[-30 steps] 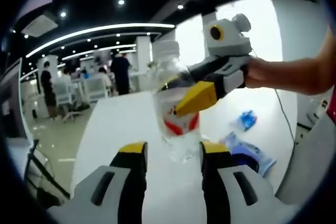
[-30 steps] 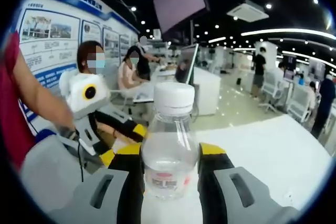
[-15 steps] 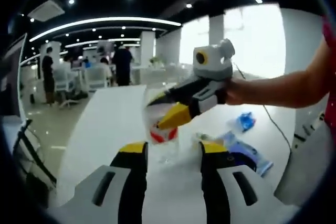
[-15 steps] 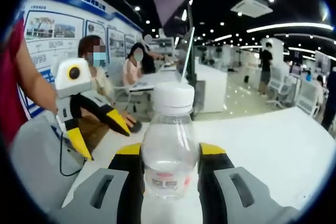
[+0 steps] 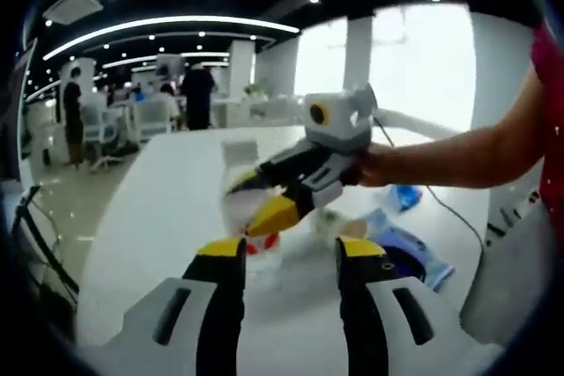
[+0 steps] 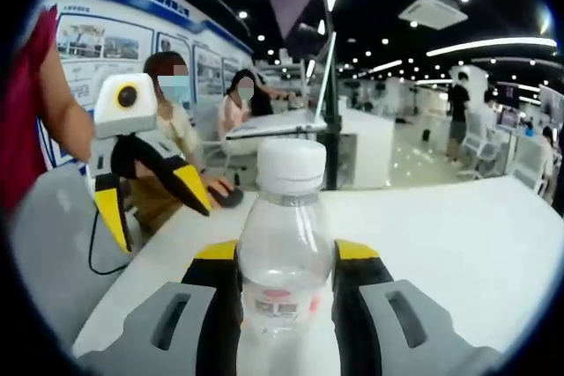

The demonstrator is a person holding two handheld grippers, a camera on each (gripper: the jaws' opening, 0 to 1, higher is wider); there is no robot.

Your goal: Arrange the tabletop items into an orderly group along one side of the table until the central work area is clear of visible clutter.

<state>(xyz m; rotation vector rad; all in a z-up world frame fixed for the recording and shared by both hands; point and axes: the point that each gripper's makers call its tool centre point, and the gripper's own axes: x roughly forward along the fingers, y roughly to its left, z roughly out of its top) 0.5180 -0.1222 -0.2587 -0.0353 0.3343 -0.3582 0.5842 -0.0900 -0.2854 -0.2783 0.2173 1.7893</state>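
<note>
Currently R gripper [image 6: 285, 257] is clamped on bottle [image 6: 284, 244], mid-carry over table [image 6: 458, 244]. L gripper [image 5: 286, 257] is apart, empty. Next: set bottle upright by blue packs [image 5: 414, 253] at table's side, then release.

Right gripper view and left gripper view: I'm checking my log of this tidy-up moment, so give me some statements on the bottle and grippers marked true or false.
1. The right gripper is shut on the clear water bottle. True.
2. The bottle's white cap is off. False: it is on.
3. The left gripper holds the bottle. False: its jaws are open and empty.
4. Blue packets lie on the white table. True.
</note>
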